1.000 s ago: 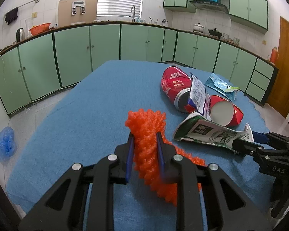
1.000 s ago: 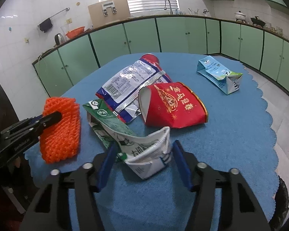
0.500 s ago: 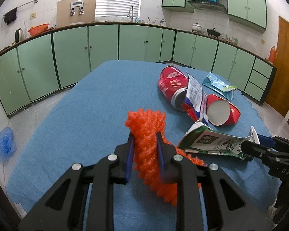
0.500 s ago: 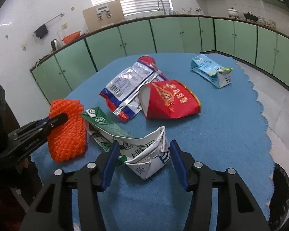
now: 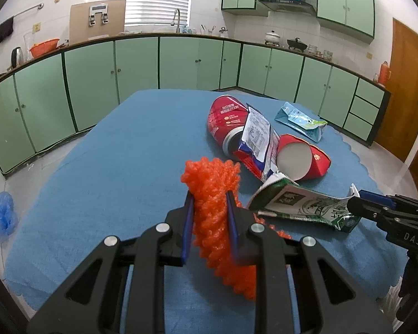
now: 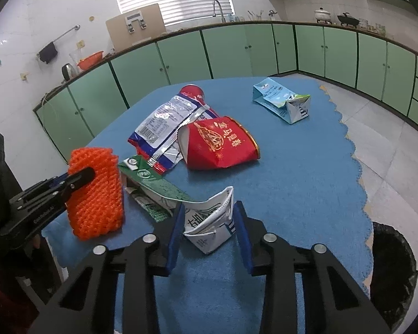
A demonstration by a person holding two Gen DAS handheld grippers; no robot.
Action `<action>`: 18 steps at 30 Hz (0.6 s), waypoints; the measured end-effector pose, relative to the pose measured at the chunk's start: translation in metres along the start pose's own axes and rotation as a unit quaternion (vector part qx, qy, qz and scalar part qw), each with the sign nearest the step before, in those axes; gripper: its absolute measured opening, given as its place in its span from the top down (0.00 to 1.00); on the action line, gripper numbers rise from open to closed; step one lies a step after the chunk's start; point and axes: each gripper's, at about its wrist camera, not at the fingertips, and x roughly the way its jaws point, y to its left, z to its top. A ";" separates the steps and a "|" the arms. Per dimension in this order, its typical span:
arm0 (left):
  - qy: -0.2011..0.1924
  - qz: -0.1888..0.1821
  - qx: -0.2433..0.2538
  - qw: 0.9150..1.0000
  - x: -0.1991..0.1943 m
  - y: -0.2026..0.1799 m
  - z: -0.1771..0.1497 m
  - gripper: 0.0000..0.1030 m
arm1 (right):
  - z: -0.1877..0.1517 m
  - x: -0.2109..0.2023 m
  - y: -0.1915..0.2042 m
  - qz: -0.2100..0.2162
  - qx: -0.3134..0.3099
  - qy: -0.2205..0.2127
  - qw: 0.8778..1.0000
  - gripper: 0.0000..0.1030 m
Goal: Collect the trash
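Observation:
My left gripper (image 5: pixel 209 203) is shut on an orange foam net (image 5: pixel 214 194) and holds it just above the blue tablecloth (image 5: pixel 111 161); the net also shows in the right wrist view (image 6: pixel 96 192). My right gripper (image 6: pixel 207 217) is shut on the white end of a flattened green and white carton (image 6: pixel 209 217), also seen in the left wrist view (image 5: pixel 306 206). Beyond lie a red paper cup (image 6: pixel 220 144), a snack wrapper (image 6: pixel 164 128), a red can (image 5: pixel 225 117) and a light blue carton (image 6: pixel 281 100).
A black trash bin (image 6: pixel 393 267) stands on the floor by the table's right edge. A blue plastic bag (image 5: pixel 0 217) lies on the floor at the left. Green cabinets (image 5: pixel 181 64) line the walls.
The right gripper has closed on the carton's end and drawn it back and slightly up. The left gripper keeps holding the orange net, nearly still.

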 end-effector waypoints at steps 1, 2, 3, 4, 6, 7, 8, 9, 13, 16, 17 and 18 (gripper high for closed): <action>-0.001 0.000 0.000 1.000 0.000 -0.001 0.000 0.80 | 0.001 0.000 0.000 -0.003 -0.001 0.000 1.000 0.68; -0.001 0.000 0.001 1.000 0.000 -0.001 0.000 0.80 | 0.001 -0.001 0.000 -0.011 -0.006 0.000 1.000 0.73; -0.002 -0.001 0.002 1.000 0.000 -0.001 0.001 0.80 | 0.002 -0.002 0.001 -0.018 -0.008 -0.001 1.000 0.73; -0.003 -0.002 0.002 1.000 -0.001 -0.002 0.001 0.80 | 0.003 -0.005 0.000 -0.020 -0.007 -0.003 1.000 0.77; -0.005 -0.004 0.004 1.000 -0.001 -0.004 0.003 0.80 | 0.006 -0.009 -0.003 -0.016 0.001 -0.008 1.000 0.90; -0.005 -0.005 0.004 1.000 -0.001 -0.005 0.004 0.80 | 0.007 -0.011 -0.003 -0.015 0.001 -0.007 1.000 0.92; -0.005 -0.007 0.005 1.000 -0.002 -0.006 0.004 0.80 | 0.008 -0.011 -0.004 -0.018 0.000 -0.007 1.000 0.93; -0.006 -0.008 0.006 1.000 -0.002 -0.007 0.004 0.80 | 0.009 -0.012 -0.004 -0.019 0.001 -0.007 1.000 0.93; -0.006 -0.010 0.008 1.000 -0.002 -0.009 0.006 0.80 | 0.008 -0.013 -0.008 -0.010 0.017 -0.006 1.000 0.90; -0.008 -0.008 0.007 1.000 -0.002 -0.008 0.006 0.80 | 0.008 -0.014 -0.009 0.005 0.027 -0.012 1.000 0.73; -0.008 -0.007 0.007 1.000 -0.002 -0.005 0.006 0.80 | 0.009 -0.013 -0.009 0.013 0.029 -0.014 0.999 0.63; -0.007 -0.006 0.006 1.000 -0.002 -0.004 0.006 0.80 | 0.009 -0.012 -0.008 0.021 0.029 -0.013 0.999 0.56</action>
